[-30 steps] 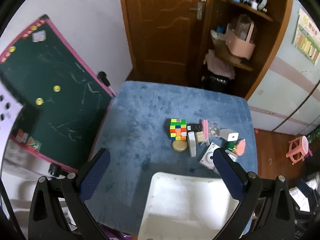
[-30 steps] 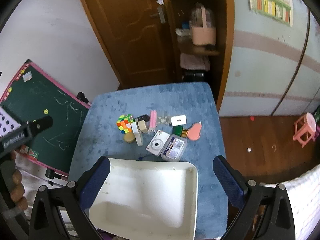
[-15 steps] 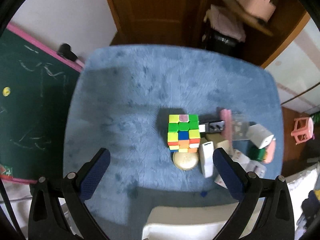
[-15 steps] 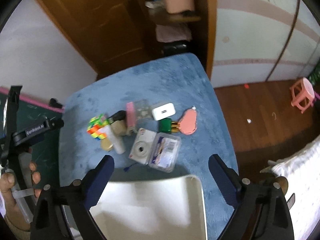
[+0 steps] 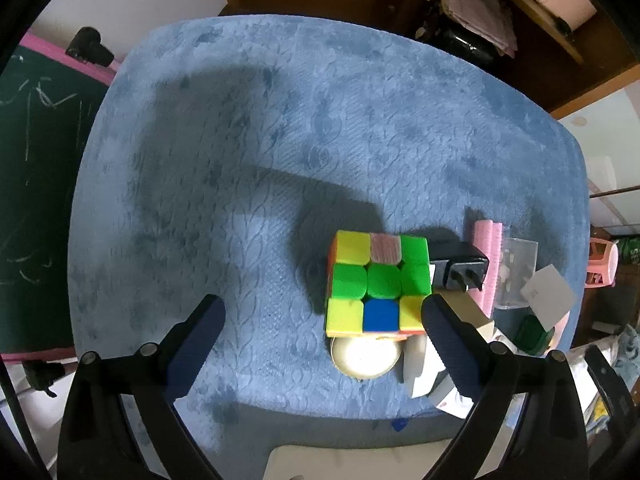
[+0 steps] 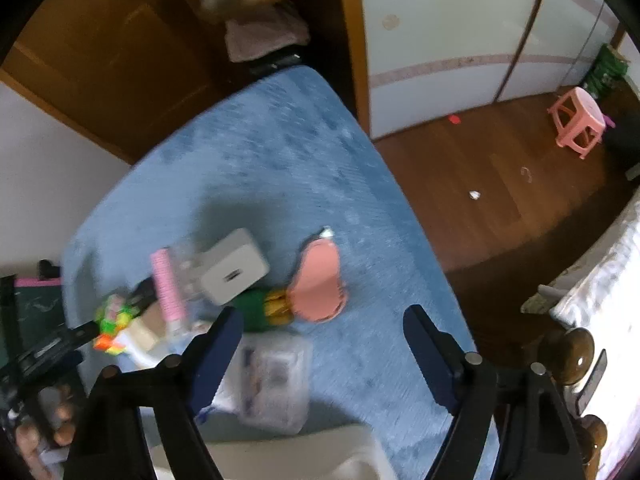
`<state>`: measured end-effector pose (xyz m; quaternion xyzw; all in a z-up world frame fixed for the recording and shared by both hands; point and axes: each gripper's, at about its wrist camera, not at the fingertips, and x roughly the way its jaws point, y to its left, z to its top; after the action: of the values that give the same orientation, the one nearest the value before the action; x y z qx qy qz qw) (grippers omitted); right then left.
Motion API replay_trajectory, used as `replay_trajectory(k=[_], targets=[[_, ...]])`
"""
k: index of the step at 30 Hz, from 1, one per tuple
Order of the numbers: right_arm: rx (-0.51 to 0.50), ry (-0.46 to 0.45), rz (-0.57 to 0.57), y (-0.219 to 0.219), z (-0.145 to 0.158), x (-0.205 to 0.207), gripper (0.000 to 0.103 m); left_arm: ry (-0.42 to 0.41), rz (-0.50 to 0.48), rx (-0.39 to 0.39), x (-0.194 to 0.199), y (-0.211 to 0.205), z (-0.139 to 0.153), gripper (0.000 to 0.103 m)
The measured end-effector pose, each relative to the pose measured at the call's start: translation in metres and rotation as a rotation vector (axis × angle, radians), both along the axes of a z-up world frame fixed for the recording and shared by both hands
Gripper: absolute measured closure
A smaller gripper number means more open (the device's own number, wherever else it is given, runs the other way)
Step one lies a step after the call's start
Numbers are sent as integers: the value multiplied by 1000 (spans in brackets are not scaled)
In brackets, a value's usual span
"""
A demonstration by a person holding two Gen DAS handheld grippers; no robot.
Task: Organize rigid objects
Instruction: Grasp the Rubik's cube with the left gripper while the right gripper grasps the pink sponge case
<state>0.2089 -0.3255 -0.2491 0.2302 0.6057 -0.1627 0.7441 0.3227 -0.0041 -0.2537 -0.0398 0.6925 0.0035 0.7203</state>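
Observation:
A colourful puzzle cube [image 5: 378, 285] sits on the blue cloth table [image 5: 240, 160], with a round gold tin [image 5: 366, 354] just in front of it and a black plug [image 5: 458, 270] to its right. My left gripper [image 5: 320, 312] is open and empty, low over the table, its right finger beside the cube. My right gripper [image 6: 320, 320] is open and empty above a pink flat case [image 6: 320, 284], a green item [image 6: 256, 310], a white charger box [image 6: 234, 272] and a clear plastic box [image 6: 276, 380]. The cube [image 6: 112, 322] shows at the left.
A white tray [image 5: 360, 460] lies at the table's near edge, also in the right wrist view [image 6: 280, 456]. A pink comb-like strip [image 6: 168, 284] lies among the items. A chalkboard [image 5: 32, 160] stands left. A pink stool [image 6: 578, 120] is on the wooden floor.
Both grippers have moved forward and down towards the objects. The left one has closed in on the cube; the right one has swung right over the pink case. Both stay open.

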Motion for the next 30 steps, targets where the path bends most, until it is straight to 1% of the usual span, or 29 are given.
replay_trajectory(k=[1,4,8,14,18,20,21,22,23,24,25,26,27,30], targets=[[1,15,-3,-1,-8,4,25,-7,-6,14,1,-3,1,4],[-4,54,-10,-5,-27,12,30,-19,-18,44,5,-10,0,4],[33,69,-29,-9,-43,22,30,-8,-21,42,9,-13,-1,6],[45,99,-25,0,-61,38,30,1,-49,64,6,-18,-2,6],[17,141,-12,7,-74,44,30,33,-25,58,8,-12,-16,6],[24,159,-17,8,-81,45,35,51,-13,43,8,-12,-23,6],[20,169,-19,8,-84,45,37,60,-12,36,8,-12,-26,9],[4,169,-17,10,-84,44,39,77,-18,18,9,-14,-30,16],[-13,176,-11,12,-84,45,40,90,-22,6,8,-15,-33,20],[-27,183,-6,14,-84,45,44,110,-24,-14,8,-16,-38,28],[-30,180,-2,16,-83,45,51,131,-21,-48,8,-17,-43,39],[-33,176,2,17,-82,45,53,141,-20,-65,8,-18,-46,42],[-27,173,2,18,-82,44,53,146,-18,-65,8,-18,-47,43],[4,141,-5,15,-76,39,53,121,-25,-59,8,-19,-45,43]])
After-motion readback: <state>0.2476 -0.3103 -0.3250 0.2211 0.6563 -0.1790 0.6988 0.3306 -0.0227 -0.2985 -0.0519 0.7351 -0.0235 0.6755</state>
